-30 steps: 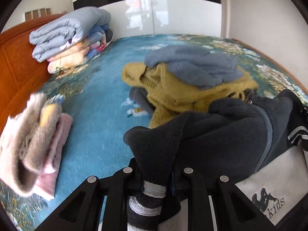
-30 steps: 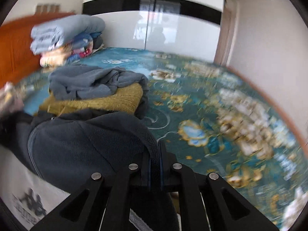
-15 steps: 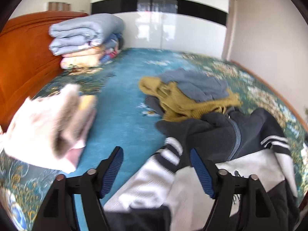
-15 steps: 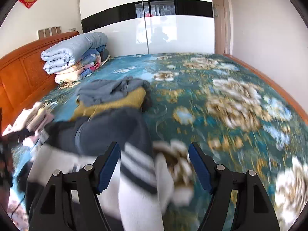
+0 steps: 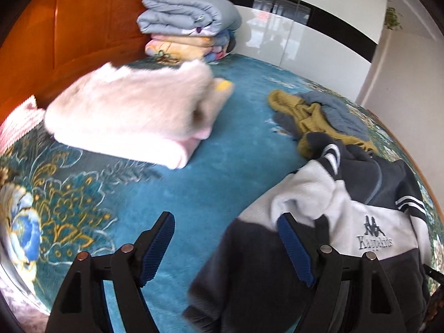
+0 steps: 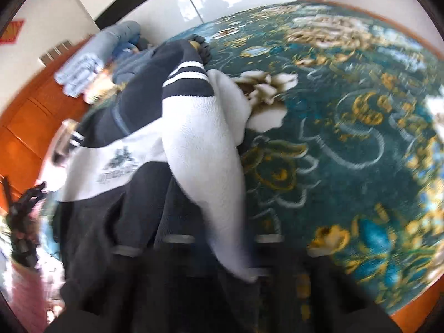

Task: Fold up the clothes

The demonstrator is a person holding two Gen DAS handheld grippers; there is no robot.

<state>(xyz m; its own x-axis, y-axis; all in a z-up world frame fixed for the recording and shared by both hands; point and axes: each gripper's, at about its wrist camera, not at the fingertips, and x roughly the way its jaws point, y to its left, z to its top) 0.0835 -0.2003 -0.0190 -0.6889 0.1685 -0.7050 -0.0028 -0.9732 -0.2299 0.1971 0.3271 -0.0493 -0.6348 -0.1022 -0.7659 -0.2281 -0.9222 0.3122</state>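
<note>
Your left gripper [image 5: 225, 238] sits low over the blue floral bedspread [image 5: 227, 149], its blue-padded fingers [image 5: 156, 247] spread wide apart with nothing between them; the right-hand pad just touches the edge of the grey-and-white fleece jacket [image 5: 347, 222]. That jacket lies spread on the bedspread just ahead and to your right, logo facing up.

Your right gripper [image 6: 222, 252] is heavily blurred, and you cannot tell whether its jaws are apart or together. A white sleeve [image 6: 205, 149] of the jacket runs down toward it.

Farther out, a folded pink-white fleece [image 5: 133, 113] rests to the left, and a mustard sweater [image 5: 308, 116] with a grey-blue garment [image 5: 338, 113] on top lies beyond the jacket. A stack of folded quilts [image 5: 188, 25] stands against the wooden headboard [image 5: 72, 33].
</note>
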